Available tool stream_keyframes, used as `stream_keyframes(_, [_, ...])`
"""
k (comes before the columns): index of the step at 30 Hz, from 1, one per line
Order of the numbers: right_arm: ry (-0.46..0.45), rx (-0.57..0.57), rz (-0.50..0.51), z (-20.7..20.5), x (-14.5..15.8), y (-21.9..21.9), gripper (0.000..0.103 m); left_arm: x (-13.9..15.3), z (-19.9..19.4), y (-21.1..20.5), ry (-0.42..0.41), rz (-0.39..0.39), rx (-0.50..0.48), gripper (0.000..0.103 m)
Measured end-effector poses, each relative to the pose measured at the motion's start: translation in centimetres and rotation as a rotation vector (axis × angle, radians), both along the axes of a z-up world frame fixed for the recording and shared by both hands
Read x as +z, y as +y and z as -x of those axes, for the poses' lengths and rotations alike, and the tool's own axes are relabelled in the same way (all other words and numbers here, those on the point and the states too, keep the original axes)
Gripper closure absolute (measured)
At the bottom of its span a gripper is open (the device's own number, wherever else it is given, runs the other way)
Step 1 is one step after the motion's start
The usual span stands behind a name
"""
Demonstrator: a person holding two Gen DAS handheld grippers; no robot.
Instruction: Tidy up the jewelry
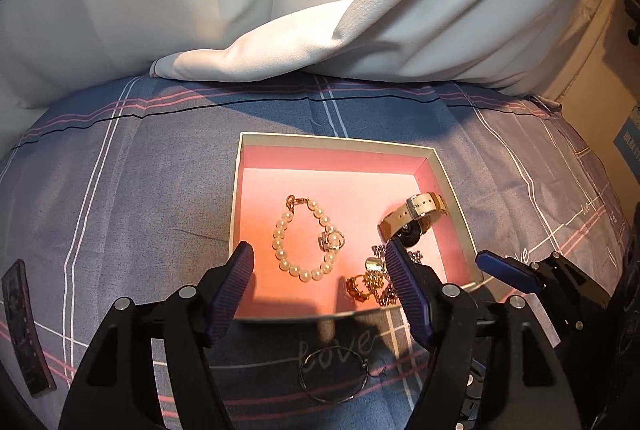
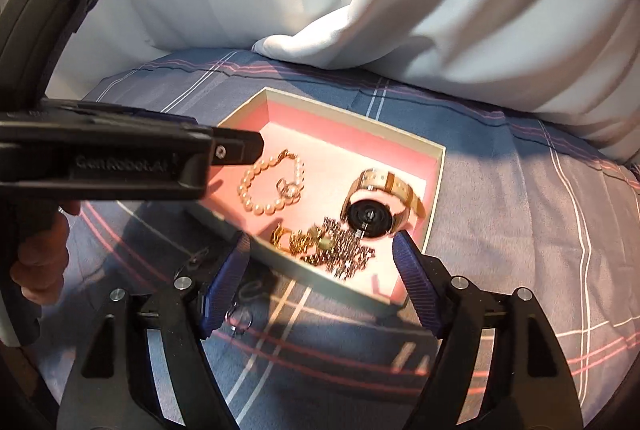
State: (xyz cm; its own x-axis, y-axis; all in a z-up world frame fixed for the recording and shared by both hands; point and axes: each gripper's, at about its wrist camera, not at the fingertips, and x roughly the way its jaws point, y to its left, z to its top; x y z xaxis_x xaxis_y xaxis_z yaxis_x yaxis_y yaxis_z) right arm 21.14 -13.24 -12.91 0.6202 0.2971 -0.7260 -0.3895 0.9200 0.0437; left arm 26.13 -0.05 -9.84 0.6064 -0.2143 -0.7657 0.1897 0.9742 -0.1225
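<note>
A pink-lined box [image 1: 452, 186] [image 2: 438, 174] sits on a plaid cloth. In it lie a pearl bracelet [image 1: 306, 240] [image 2: 270, 186], a beige-strapped watch [image 1: 414, 216] [image 2: 378, 204] and a tangle of gold and silver chains [image 1: 374, 280] [image 2: 332, 246]. A thin hoop [image 1: 334, 376] [image 2: 240, 314] lies on the cloth in front of the box. My left gripper [image 1: 320, 258] is open and empty above the box's near edge. My right gripper [image 2: 320, 248] is open and empty over the chains; its fingers [image 1: 506, 270] show at the right of the left wrist view.
White draped fabric [image 1: 320, 10] rises behind the box. A dark strap-like strip [image 1: 24, 326] lies on the cloth at far left. A cardboard box [image 1: 600, 98] stands at far right. The left gripper's body [image 2: 120, 158] and the hand holding it cross the right wrist view.
</note>
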Motion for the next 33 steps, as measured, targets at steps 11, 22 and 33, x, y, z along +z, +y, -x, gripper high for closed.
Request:
stream_keyframes(11, [0.052, 0.025, 0.039, 6.0, -4.8, 0.1, 0.026, -7.7, 6.0, -1.6, 0.046, -0.205, -0.151, 0.035])
stream_keyframes(22, [0.065, 0.023, 0.042, 5.2, -5.0, 0.7, 0.021, -8.4, 5.0, -2.6, 0.012, -0.254, -0.230, 0.034])
stream_keyframes(33, [0.058, 0.043, 0.055, 5.5, -4.2, 1.7, 0.088, -7.3, 5.8, -2.6, -0.003, -0.230, -0.214, 0.049])
